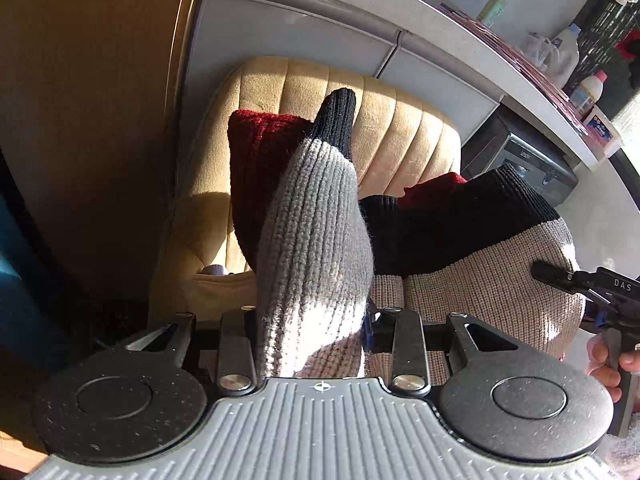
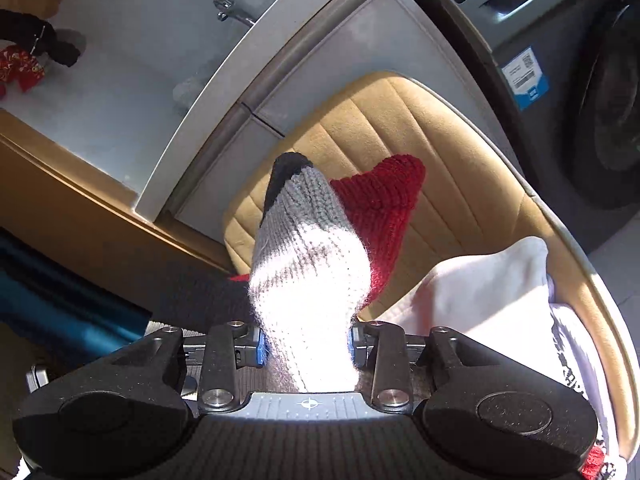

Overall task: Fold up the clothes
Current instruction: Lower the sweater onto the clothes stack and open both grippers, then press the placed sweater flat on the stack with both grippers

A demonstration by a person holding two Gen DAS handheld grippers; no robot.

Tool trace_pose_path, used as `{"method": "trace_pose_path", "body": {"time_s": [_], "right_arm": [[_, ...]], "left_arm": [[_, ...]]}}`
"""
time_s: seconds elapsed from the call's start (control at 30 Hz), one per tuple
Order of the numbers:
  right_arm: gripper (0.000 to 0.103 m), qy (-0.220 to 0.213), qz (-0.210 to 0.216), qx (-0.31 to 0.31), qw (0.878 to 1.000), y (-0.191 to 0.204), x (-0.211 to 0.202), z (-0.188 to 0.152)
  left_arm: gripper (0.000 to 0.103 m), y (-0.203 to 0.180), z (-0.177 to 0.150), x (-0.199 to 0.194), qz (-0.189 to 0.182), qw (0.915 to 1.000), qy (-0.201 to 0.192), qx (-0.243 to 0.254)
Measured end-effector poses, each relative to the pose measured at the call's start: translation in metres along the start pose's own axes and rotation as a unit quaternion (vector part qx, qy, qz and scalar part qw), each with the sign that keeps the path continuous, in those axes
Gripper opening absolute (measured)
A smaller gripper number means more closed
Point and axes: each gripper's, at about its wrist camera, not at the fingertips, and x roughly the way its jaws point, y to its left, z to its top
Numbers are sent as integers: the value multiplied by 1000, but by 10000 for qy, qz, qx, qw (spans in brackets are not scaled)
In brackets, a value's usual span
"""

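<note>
sweater [image 1: 316,240] hangs over the tan chair [image 1: 400,120], each sleeve running straight ahead from your jaws. left gripper [image 1: 316,332] and right gripper [image 2: 308,344] both pinch knit.

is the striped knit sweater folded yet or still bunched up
Still bunched, not folded. The sweater is held up over the tan chair, sleeves clamped in the left gripper and right gripper, body draped loosely.
</note>
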Motion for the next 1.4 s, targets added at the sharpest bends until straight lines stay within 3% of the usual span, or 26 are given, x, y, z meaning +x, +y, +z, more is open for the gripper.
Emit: {"method": "trace_pose_path", "body": {"time_s": [0.17,0.3,0.4,0.43,0.5,0.57,0.67,0.8,0.9,1.0,1.13,1.23,1.3,1.4], "right_arm": [[29,-215,-666,25,9975,-39,-20,17],[31,-167,-1394,206,9899,-87,10,24],[55,-208,-1937,374,9801,-104,35,24],[67,-271,-2111,357,9764,-103,39,23],[82,-418,-2104,322,9762,-100,29,22],[98,-523,-2040,325,9770,-98,8,20],[99,-549,-2038,289,9770,-93,-28,0],[101,-496,-2239,800,9701,-107,-62,-48],[101,-398,-2448,1212,9611,-119,-73,-81],[101,-450,-2761,1292,9514,-120,-84,-104],[102,-724,-3008,495,9497,-86,-86,-111],[102,-780,-2869,-108,9547,-57,-67,-105],[102,-767,-2698,-393,9590,-42,-49,-99],[102,-532,-2770,-776,9563,-30,-9,-92]], "left_arm": [[35,25,1,20,265,9990,-12,-369],[42,59,-21,58,699,9917,262,-1050],[56,68,-31,75,1090,9864,466,-1142],[59,68,-31,75,1127,9867,498,-1062],[67,68,-30,69,1027,9892,558,-882],[68,66,-30,57,956,9917,531,-676],[69,60,-32,35,992,9938,400,-316],[70,42,-39,5,902,9958,172,0],[81,25,-50,-10,726,9970,181,179],[83,10,-63,-13,631,9975,221,231],[89,-10,-72,-3,575,9972,216,431],[92,-23,-72,15,849,9949,145,520],[100,-29,-73,35,1024,9929,156,585],[102,-30,-78,78,1503,9851,496,676]]}}
